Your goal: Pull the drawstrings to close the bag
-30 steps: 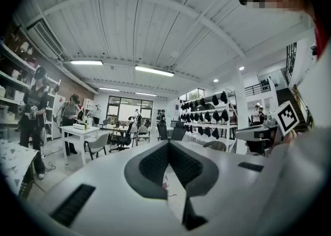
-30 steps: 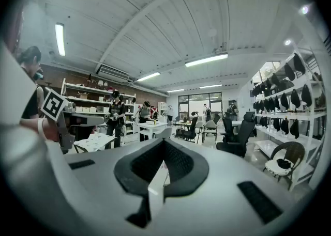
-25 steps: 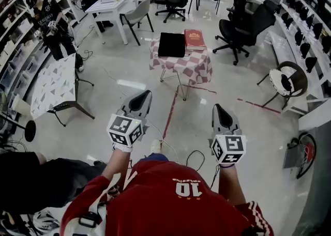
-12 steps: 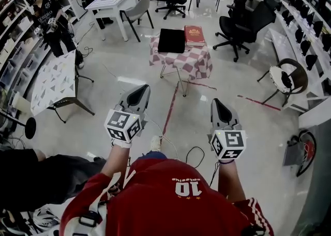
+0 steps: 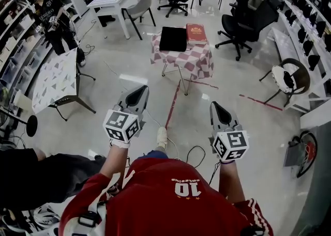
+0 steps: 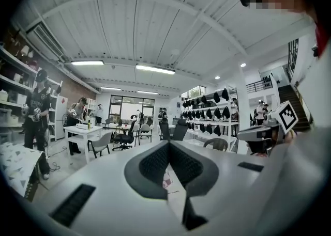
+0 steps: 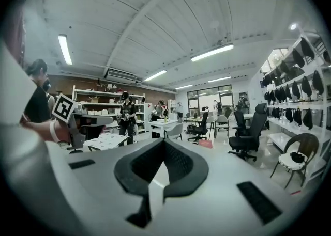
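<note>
A flat black bag (image 5: 173,38) lies on a small table with a red-and-white checked cloth (image 5: 194,62), far ahead of me across the floor. A flat red item (image 5: 196,33) lies beside the bag on its right. No drawstrings can be made out at this distance. My left gripper (image 5: 138,91) and right gripper (image 5: 216,107) are held out level, side by side, well short of the table. The left gripper (image 6: 169,143) has its jaws shut with nothing between them. The right gripper (image 7: 164,141) is shut and empty too.
A white table with a triangle pattern (image 5: 54,80) stands at the left, where a person in black (image 5: 51,23) is by the shelves. Black office chairs (image 5: 243,20) stand right of the checked table and a round chair (image 5: 289,77) farther right. A red floor line (image 5: 170,111) leads forward; cables (image 5: 194,152) lie near my feet.
My white shoe has stepped forward below the grippers. Both grippers stay shut and keep about the same place in the head view.
</note>
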Demonstrator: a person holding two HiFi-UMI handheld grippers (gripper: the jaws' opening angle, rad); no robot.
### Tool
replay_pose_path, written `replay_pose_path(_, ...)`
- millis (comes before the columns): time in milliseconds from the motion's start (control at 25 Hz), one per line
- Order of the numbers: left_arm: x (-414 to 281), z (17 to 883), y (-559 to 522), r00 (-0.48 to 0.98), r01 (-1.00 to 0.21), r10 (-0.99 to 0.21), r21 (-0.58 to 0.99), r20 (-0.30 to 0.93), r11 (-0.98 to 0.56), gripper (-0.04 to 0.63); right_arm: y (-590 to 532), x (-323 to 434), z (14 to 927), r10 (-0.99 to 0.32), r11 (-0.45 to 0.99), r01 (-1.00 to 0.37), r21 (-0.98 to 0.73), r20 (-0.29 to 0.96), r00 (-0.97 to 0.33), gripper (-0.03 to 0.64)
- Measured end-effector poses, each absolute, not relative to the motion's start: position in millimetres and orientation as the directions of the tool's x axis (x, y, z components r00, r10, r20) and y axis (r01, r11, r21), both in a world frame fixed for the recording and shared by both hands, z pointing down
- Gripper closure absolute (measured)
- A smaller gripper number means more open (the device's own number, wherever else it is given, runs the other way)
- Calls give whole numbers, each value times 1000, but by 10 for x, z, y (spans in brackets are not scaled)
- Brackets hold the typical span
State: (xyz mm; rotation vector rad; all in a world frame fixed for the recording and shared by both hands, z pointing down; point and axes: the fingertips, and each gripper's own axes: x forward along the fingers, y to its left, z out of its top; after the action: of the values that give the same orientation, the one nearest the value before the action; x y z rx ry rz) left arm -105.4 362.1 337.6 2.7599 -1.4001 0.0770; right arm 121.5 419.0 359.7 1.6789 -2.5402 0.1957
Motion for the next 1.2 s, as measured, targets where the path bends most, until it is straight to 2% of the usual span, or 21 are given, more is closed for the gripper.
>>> replay_pose_path(200, -1059, 3417, 3467, 590, -807, -804, 30, 68, -590, 588, 4048, 1158, 3617, -895, 419, -906, -54, 141, -422, 603)
replay_pose_path(360, -1010, 3434, 3270, 616, -787, -786, 43, 54, -615, 589, 3887, 1134, 3574, -900, 425, -904, -30, 90, -426, 603)
replay_pose_path(560, -913, 3434, 2939, 701, -708, -712, 159, 44, -688, 589, 3492, 1097, 3548, -901, 427, -904, -31, 67, -428, 603)
replay_pose_path(680, -951, 3410, 2647, 705, -703, -708, 176, 46, -689, 589, 3172, 1083, 3574, -902, 417, -906, -73, 87, -422, 602)
replay_pose_path(840, -987, 3358, 2189, 696, -713, -717, 162, 45, -682, 589, 2690, 1108, 3576, -911, 389, -917, -88, 113, -397, 602)
replay_pose_path(1000, -1004, 3336, 1739, 709, -703, -703, 136, 55, -698, 589, 2185, 1065, 3542, -922, 357, -934, -21, 151, -356, 603)
replay_pose_path(1200, -1034, 3362, 1183, 719, -694, -691, 109, 72, -711, 589, 1659, 978, 3493, -928, 343, -938, -45, 142, -346, 603)
